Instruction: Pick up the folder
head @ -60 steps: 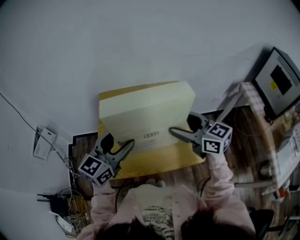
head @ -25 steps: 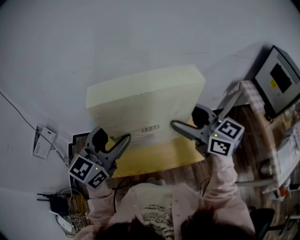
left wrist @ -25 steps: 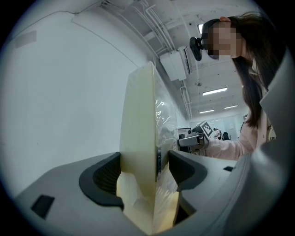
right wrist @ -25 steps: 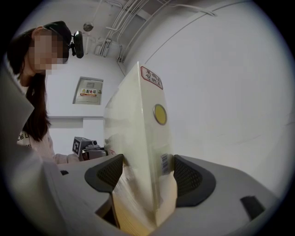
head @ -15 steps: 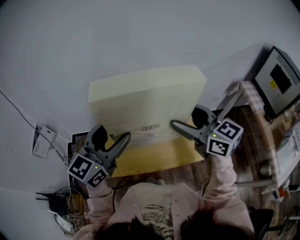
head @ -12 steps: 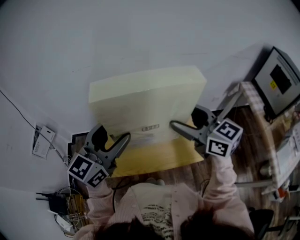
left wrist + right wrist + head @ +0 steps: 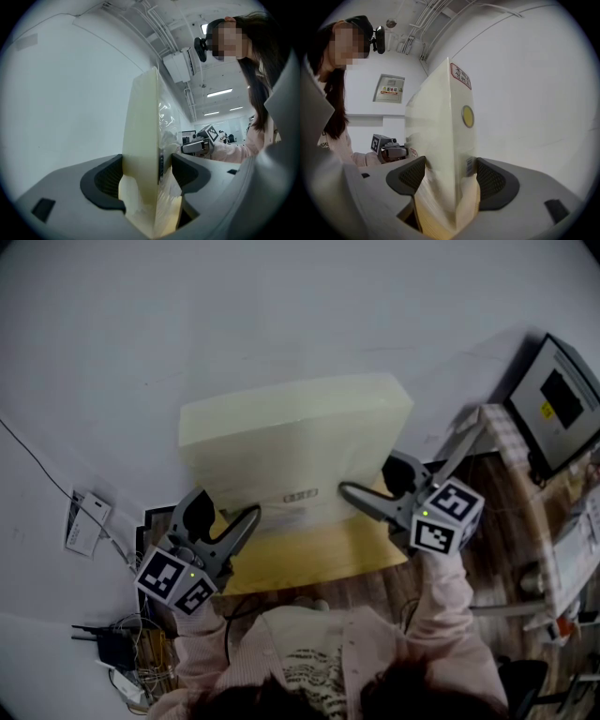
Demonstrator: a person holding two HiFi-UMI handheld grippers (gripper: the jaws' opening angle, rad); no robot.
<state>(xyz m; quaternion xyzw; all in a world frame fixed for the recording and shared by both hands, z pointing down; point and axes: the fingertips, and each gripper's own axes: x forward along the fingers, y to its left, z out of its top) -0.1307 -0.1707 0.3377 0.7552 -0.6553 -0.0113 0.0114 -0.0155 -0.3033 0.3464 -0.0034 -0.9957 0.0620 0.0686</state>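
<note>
A thick cream folder (image 7: 295, 442) stands upright, held off the yellow table top (image 7: 314, 554) by both grippers. My left gripper (image 7: 231, 515) clamps its lower left end and my right gripper (image 7: 369, 481) its lower right end. In the left gripper view the folder (image 7: 143, 136) fills the gap of the left gripper (image 7: 143, 176), both pads pressed on it. In the right gripper view the folder (image 7: 440, 136), with a yellow round sticker and a red-printed label on its end, sits just as tightly in the right gripper (image 7: 446, 180). Each view shows the opposite gripper beyond the folder.
A white wall rises right behind the folder. A dark screen (image 7: 560, 399) stands at the right beside a cluttered stand. Cables and a power strip (image 7: 122, 652) lie on the floor at the lower left, and a white tag (image 7: 86, 521) hangs on the wall.
Since the earliest frame both grippers have lifted the folder off the table top, toward the camera. Over the last second nothing has visibly moved.
</note>
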